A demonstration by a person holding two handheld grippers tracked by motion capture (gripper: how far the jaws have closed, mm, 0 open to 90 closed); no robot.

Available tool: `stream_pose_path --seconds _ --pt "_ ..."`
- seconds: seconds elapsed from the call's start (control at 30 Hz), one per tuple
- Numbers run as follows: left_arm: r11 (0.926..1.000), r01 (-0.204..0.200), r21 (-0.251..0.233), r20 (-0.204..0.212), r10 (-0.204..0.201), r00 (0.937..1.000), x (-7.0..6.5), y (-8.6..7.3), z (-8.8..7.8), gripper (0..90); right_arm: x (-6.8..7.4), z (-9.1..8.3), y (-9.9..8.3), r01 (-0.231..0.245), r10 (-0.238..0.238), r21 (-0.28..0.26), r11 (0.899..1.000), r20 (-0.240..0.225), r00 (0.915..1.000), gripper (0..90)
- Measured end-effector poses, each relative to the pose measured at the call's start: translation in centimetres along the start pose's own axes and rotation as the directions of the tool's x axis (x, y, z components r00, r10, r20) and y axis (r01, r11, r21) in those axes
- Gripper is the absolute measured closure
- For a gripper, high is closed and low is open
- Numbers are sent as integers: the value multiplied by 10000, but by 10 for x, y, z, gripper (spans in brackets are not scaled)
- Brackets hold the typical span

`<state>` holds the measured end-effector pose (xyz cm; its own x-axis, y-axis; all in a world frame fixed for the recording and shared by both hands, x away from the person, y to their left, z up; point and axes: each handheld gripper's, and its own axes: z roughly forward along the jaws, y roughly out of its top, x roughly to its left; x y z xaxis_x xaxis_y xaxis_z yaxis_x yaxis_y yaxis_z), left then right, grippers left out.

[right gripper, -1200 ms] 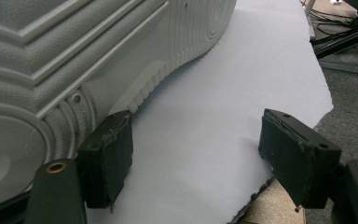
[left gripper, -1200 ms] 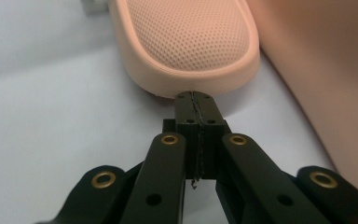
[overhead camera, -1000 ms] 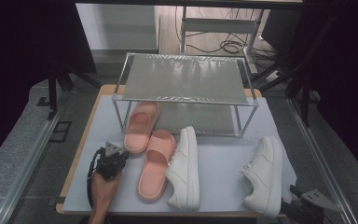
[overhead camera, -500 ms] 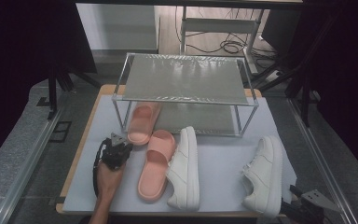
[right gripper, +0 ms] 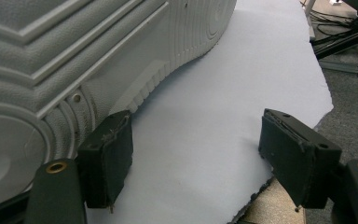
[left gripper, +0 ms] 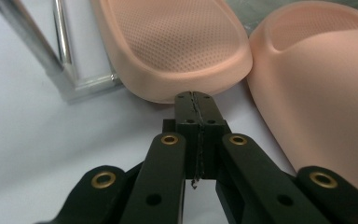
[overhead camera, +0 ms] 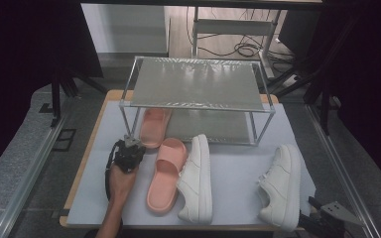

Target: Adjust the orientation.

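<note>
Here the left hand-held gripper (overhead camera: 128, 147) is shown with its jaws pressed fully together and nothing between them, its closed tip standing just short of the heel of the far pink slide (left gripper: 177, 44). That slide lies directly ahead of the tip, partly under the lower tier of the wire shoe rack (overhead camera: 197, 84), whose chromed corner post (left gripper: 63, 51) is seen to the left of the tip in the left gripper view. The near pink slide (left gripper: 321, 88) lies to the right of the tip, beside the first and apparently touching it near the heel, though the contact is not settled from this angle.

The slide is judged to be moulded foam: light, springy, matt and dimpled on the footbed, therefore unlikely to slip between rubber pads. A pinch across the thick heel rim, or across the strap, is judged the surest hold; the sole would bend if taken at the toe alone. With the jaws closed, only a push against the heel is possible.

The right hand-held gripper (right gripper: 196, 154) is seen at rest with its jaws apart and gripping nothing, low at the corner of the bench (overhead camera: 238, 178). Its left pad (right gripper: 107, 158) stands against, or just beside, the ribbed sole of the right white sneaker (right gripper: 74, 60). A left white sneaker (overhead camera: 197, 181) lies farther off, next to the near slide. Both sneakers are judged stiffer and heavier.
</note>
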<state>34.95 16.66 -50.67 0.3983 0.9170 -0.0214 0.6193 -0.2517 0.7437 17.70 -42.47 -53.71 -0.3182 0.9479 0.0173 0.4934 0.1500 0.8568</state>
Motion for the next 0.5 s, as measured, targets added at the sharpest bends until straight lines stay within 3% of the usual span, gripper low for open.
stream_pose_path --seconds 0.5 --pt "9998 189 65 -569 -185 9982 4 17 24 897 0 0 0 8 -8 7 10000 -10 10000 265"
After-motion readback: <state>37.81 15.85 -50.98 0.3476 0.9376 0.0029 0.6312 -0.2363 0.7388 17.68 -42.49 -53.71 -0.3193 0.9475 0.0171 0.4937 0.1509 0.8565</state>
